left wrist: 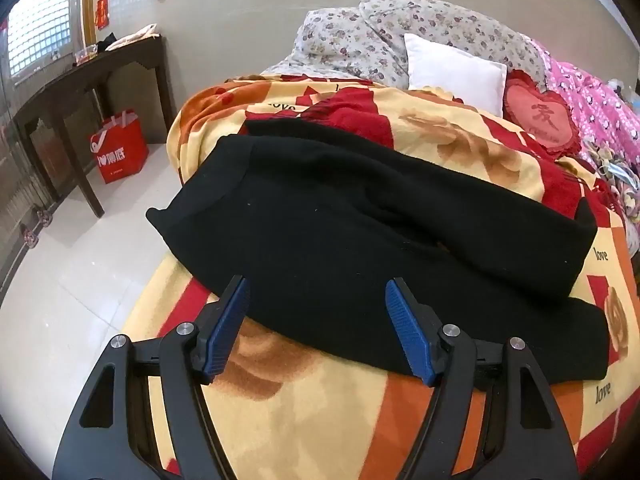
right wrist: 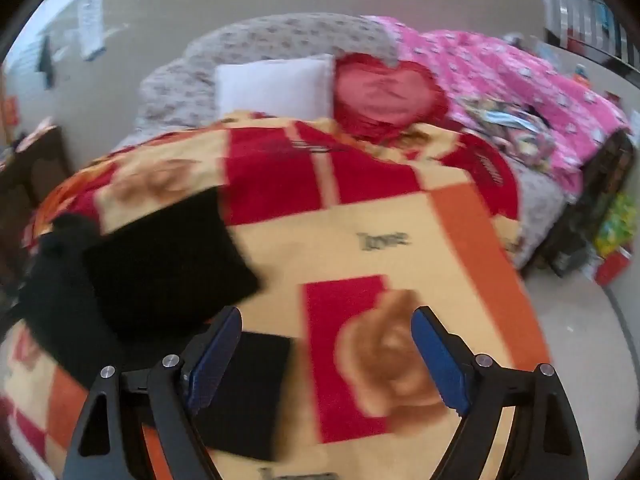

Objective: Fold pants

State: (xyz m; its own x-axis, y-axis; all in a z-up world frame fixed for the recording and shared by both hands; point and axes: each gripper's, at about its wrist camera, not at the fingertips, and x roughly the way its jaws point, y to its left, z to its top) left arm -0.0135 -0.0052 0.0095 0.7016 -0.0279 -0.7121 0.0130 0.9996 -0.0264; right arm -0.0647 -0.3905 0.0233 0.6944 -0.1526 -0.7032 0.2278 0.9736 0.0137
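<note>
Black pants (left wrist: 360,224) lie spread across the bed's yellow, red and orange blanket (left wrist: 320,420), waistband toward the left edge, two legs running right. My left gripper (left wrist: 318,288) hangs open just above the near edge of the pants, nothing between its blue pads (left wrist: 408,332). In the blurred right wrist view the leg ends of the pants (right wrist: 160,264) lie at the left, one cuff (right wrist: 248,392) reaching under the left finger. My right gripper (right wrist: 326,316) stands wide open over the blanket (right wrist: 400,240), holding nothing.
A white pillow (left wrist: 456,70), a red heart cushion (left wrist: 540,118), a floral quilt (left wrist: 400,28) and a pink quilt (right wrist: 500,80) sit at the bed's head. A dark wooden table (left wrist: 92,76) and a red bag (left wrist: 120,146) stand on the tiled floor at left.
</note>
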